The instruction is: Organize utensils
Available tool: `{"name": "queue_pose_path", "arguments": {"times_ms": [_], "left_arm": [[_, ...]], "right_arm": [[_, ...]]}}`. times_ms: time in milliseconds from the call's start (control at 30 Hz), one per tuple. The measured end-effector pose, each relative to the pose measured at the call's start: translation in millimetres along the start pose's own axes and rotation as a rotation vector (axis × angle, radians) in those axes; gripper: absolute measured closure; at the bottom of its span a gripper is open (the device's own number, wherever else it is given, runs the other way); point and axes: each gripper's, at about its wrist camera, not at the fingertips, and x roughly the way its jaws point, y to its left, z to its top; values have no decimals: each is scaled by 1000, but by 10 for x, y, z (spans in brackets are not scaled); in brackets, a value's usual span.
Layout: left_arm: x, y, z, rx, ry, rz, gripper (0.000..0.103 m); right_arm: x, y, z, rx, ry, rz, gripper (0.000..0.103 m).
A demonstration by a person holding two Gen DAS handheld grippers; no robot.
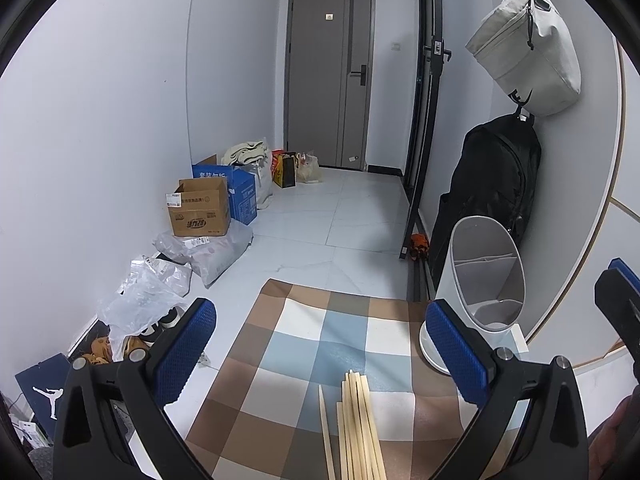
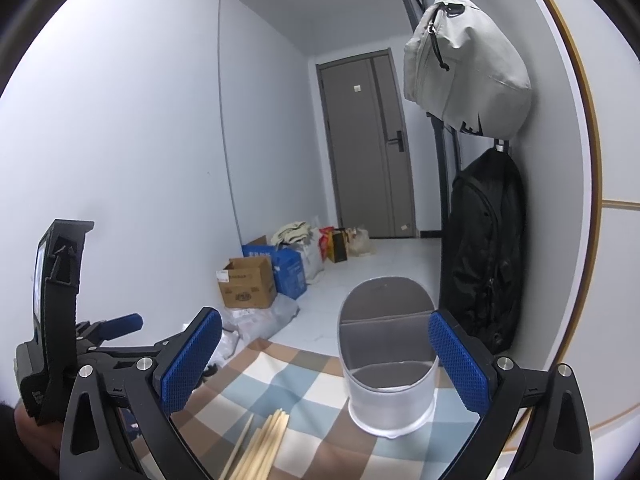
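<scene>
The left gripper (image 1: 320,356) stands wide open with nothing between its blue pads (image 1: 182,354), poised just above the near ends of the chopsticks (image 1: 358,428); the right gripper (image 2: 324,360) is equally spread and empty, aimed past the same bundle toward the utensil holder (image 2: 386,354). The chopsticks lie loosely bunched on the checked cloth (image 1: 304,352), one stick a little apart from the rest on the left. The holder, a white tub with a grey divided interior, sits upright at the far right corner of the cloth and looks empty in every compartment that shows. By that reckoning the sorting has barely begun: nothing is stowed, and the whole bundle is yet to be lifted and dropped in. The cloth is a brown, blue and white check spread over a table. Beyond it a pale tiled floor runs to a grey door (image 1: 328,76), with cardboard boxes (image 1: 200,208) and plastic bags along the left wall, and a black backpack (image 1: 492,184) and light bag (image 1: 528,48) hanging on the right
</scene>
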Motion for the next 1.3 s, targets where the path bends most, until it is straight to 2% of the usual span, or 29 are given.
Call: {"name": "queue_pose_path", "arguments": {"times_ms": [967,1300], "left_arm": [[-47,6,-6,0,-13,-11,1],[0,7,-7,-2,11,-27,1]], "right_arm": [[3,27,-34,-8,3,14,0],[46,51,-41,-2,44,49,0]]}}
